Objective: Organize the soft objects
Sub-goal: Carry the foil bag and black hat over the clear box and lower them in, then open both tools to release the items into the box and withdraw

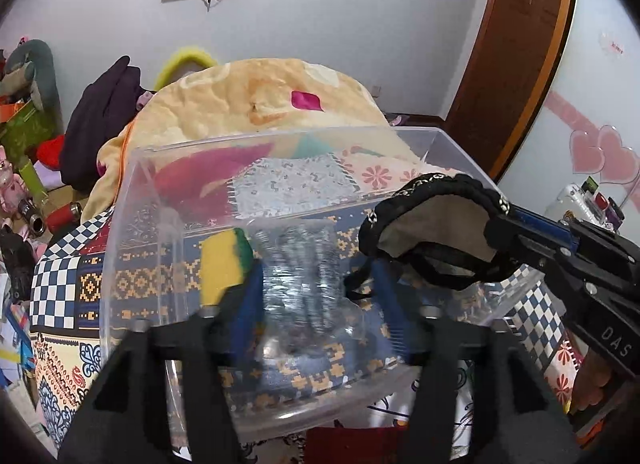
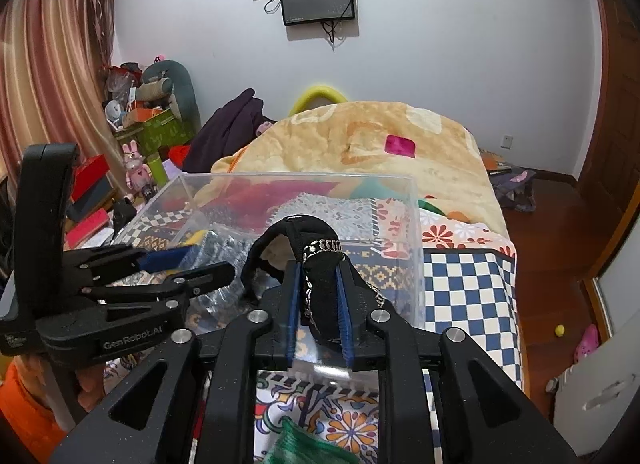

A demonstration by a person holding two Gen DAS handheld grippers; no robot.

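Observation:
A clear plastic box (image 1: 136, 200) stands on the patterned bedspread; it also shows in the right wrist view (image 2: 416, 224). Inside it lie a yellow-green sponge (image 1: 222, 260) and a silvery shiny packet (image 1: 300, 268). My left gripper (image 1: 316, 292) is inside the box with its blue fingers on either side of the packet; in the right wrist view it (image 2: 208, 260) looks open, not clamped. My right gripper (image 2: 319, 284) is shut on a black sleep mask with a beige lining (image 1: 432, 224) and holds it over the box's right rim (image 2: 304, 240).
A folded peach quilt (image 1: 264, 100) is piled behind the box. Dark clothing (image 1: 104, 116) and cluttered boxes and toys (image 2: 136, 136) lie at the left. A green knitted cloth (image 2: 304, 444) lies on the bed near me. The bed edge and wooden floor (image 2: 552, 264) are at the right.

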